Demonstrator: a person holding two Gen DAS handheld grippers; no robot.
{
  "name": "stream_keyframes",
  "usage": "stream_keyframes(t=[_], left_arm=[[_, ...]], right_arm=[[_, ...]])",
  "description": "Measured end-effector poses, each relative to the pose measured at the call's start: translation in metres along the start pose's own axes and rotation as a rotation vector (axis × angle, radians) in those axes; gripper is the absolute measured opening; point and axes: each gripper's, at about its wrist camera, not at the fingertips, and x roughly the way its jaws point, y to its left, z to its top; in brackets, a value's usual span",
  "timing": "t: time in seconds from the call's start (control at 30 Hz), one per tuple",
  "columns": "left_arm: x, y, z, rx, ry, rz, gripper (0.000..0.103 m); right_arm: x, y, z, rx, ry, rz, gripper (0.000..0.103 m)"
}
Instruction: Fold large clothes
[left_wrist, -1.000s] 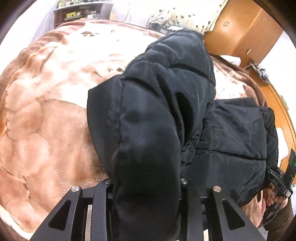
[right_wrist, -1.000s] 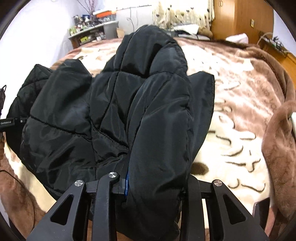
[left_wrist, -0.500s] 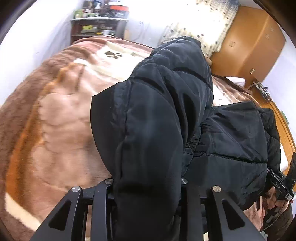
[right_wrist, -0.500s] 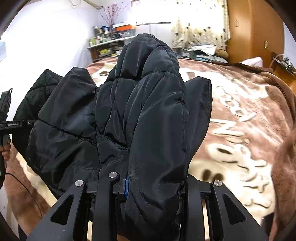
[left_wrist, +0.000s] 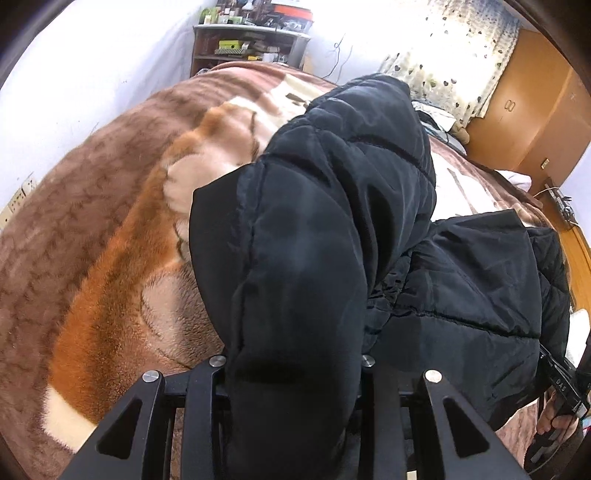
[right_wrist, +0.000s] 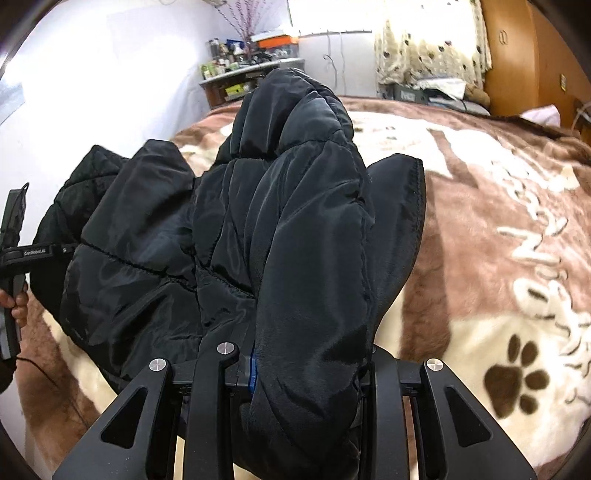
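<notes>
A black puffer jacket (left_wrist: 332, 229) hangs lifted above the bed, held at both ends. My left gripper (left_wrist: 291, 373) is shut on a thick padded fold of it, which fills the space between the fingers and hides their tips. My right gripper (right_wrist: 299, 362) is shut on another padded fold of the same jacket (right_wrist: 295, 221). The rest of the jacket sags between the two grippers. The right gripper also shows at the far right of the left wrist view (left_wrist: 561, 384), and the left gripper at the far left of the right wrist view (right_wrist: 14, 254).
A brown and cream plush blanket with paw prints (right_wrist: 498, 258) covers the bed (left_wrist: 92, 258) under the jacket. A cluttered shelf (left_wrist: 251, 48) stands by the far wall. Curtains (right_wrist: 428, 40) and a wooden wardrobe (left_wrist: 528, 110) stand at the back right.
Both grippers have risen and tilted up with the jacket still gripped; more of the room's far wall and shelf shows. The jacket hangs higher off the blanket.
</notes>
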Motion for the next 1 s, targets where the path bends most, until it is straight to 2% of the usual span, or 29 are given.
stream_keyframes(t=[0.33, 0.53, 0.83, 1.0], left_arm=[[0.026, 0.005, -0.005, 0.038, 0.031, 0.062, 0.047], [0.033, 0.015, -0.002, 0.007, 0.044, 0.060, 0.055], [0.033, 0.024, 0.000, -0.034, 0.052, 0.076, 0.068], [0.024, 0.026, -0.003, -0.033, 0.052, 0.112, 0.072]], right_arm=[[0.020, -0.016, -0.015, 0.052, 0.056, -0.020, 0.034], [0.022, -0.030, -0.017, 0.100, 0.073, -0.003, 0.039], [0.018, -0.029, -0.019, 0.118, 0.091, -0.034, 0.050], [0.021, -0.031, -0.012, 0.142, 0.104, -0.061, 0.062]])
